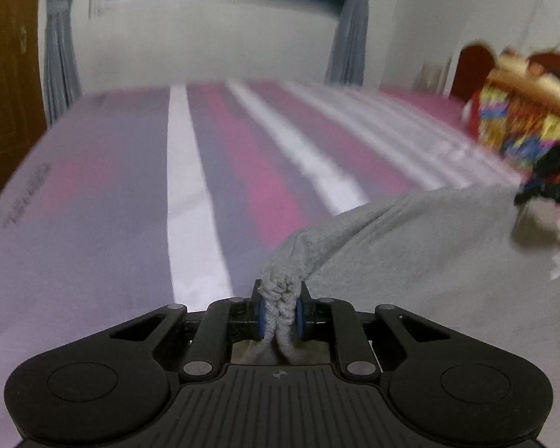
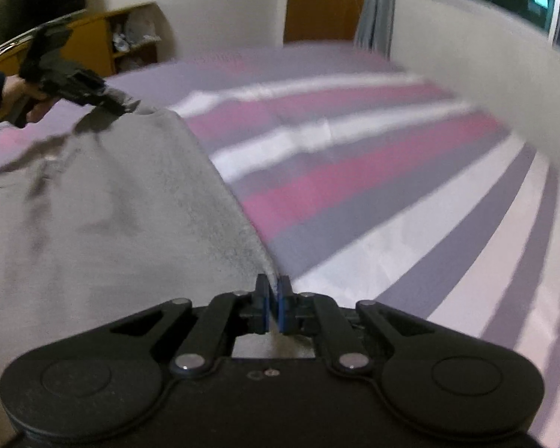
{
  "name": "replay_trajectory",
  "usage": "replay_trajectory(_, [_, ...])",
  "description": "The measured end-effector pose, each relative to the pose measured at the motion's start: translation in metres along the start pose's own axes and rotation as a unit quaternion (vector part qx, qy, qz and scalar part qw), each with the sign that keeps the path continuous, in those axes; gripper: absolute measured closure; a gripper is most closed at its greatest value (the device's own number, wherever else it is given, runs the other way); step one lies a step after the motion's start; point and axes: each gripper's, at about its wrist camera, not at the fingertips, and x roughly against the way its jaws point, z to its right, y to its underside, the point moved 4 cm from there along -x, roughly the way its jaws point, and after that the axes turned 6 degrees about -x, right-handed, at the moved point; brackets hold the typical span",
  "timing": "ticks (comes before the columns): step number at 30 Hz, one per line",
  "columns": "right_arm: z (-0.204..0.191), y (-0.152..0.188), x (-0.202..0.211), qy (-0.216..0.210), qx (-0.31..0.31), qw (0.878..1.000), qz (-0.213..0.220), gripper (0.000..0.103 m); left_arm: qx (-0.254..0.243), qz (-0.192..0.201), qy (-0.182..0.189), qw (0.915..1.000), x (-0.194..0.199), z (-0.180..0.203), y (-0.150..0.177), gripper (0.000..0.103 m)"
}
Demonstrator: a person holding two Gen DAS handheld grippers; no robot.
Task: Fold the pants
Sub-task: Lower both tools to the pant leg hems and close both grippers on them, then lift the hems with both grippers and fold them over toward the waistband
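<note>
Grey pants (image 2: 104, 201) stretched between left gripper (image 1: 280, 315) and right gripper (image 2: 273, 308), each pinching an edge, above striped bed (image 2: 373, 186).

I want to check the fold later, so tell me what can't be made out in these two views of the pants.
- Left wrist view: the right gripper is a dark blur at the frame's right edge; its grip is unreadable.
- Right wrist view: the pants run off the left edge, so their legs and waistband can't be told.
- Both views: the bed is motion-blurred.

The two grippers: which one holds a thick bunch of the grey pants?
The left gripper: bunched cloth of the grey pants fills its jaws. The right gripper pinches only a thin edge.
</note>
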Motion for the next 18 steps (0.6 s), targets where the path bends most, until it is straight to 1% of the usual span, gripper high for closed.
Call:
replay_trajectory(3, [-0.039,0.006,0.054,0.024,0.019,0.999,0.026,0.099,-0.012,0.028,0.003,0.9995,0.051,0.022,0.002,0.088])
replay_trajectory(4, [-0.052,0.007,0.061,0.03,0.022,0.999,0.029,0.099,-0.016,0.034,0.003,0.9993,0.066,0.03,0.005,0.088])
replay_trajectory(5, [-0.07,0.017,0.077,0.036,0.026,0.998,0.032,0.099,-0.025,0.038,0.001,0.999,0.082,0.04,0.011,0.088])
replay_trajectory(7, [-0.099,0.036,0.095,0.046,0.028,0.998,0.035,0.099,-0.029,0.042,0.002,0.9987,0.11,0.058,0.029,0.088])
replay_trajectory(9, [-0.13,0.07,0.109,0.046,-0.002,0.998,0.04,0.098,-0.036,0.026,-0.002,0.999,0.128,0.077,0.058,0.088])
replay_trajectory(10, [-0.14,0.084,0.109,0.047,-0.014,0.998,0.041,0.098,-0.035,0.012,-0.006,0.9993,0.132,0.086,0.077,0.088])
replay_trajectory(11, [-0.153,0.102,0.106,0.047,-0.038,0.997,0.042,0.098,-0.027,-0.001,-0.008,0.9996,0.13,0.092,0.092,0.088])
replay_trajectory(12, [-0.163,0.12,0.097,0.051,-0.062,0.996,0.038,0.097,-0.022,-0.022,-0.008,0.9995,0.128,0.1,0.111,0.088])
replay_trajectory(13, [-0.168,0.135,0.085,0.062,-0.088,0.994,0.03,0.093,-0.023,-0.04,-0.016,0.9988,0.124,0.106,0.126,0.088])
replay_trajectory(14, [-0.169,0.146,0.072,0.073,-0.116,0.99,0.023,0.084,-0.011,-0.049,-0.029,0.9983,0.123,0.11,0.141,0.086])
replay_trajectory(15, [-0.17,0.157,0.061,0.086,-0.15,0.985,0.012,0.079,0.005,-0.046,-0.035,0.9983,0.127,0.111,0.148,0.084])
replay_trajectory(16, [-0.169,0.163,0.059,0.098,-0.173,0.98,0.008,0.074,0.019,-0.04,-0.043,0.9981,0.134,0.112,0.153,0.082])
replay_trajectory(17, [-0.17,0.167,0.063,0.112,-0.193,0.975,0.018,0.069,0.032,-0.038,-0.059,0.997,0.144,0.113,0.157,0.073])
replay_trajectory(18, [-0.171,0.168,0.071,0.117,-0.212,0.97,0.037,0.064,0.041,-0.037,-0.068,0.9961,0.153,0.114,0.161,0.058])
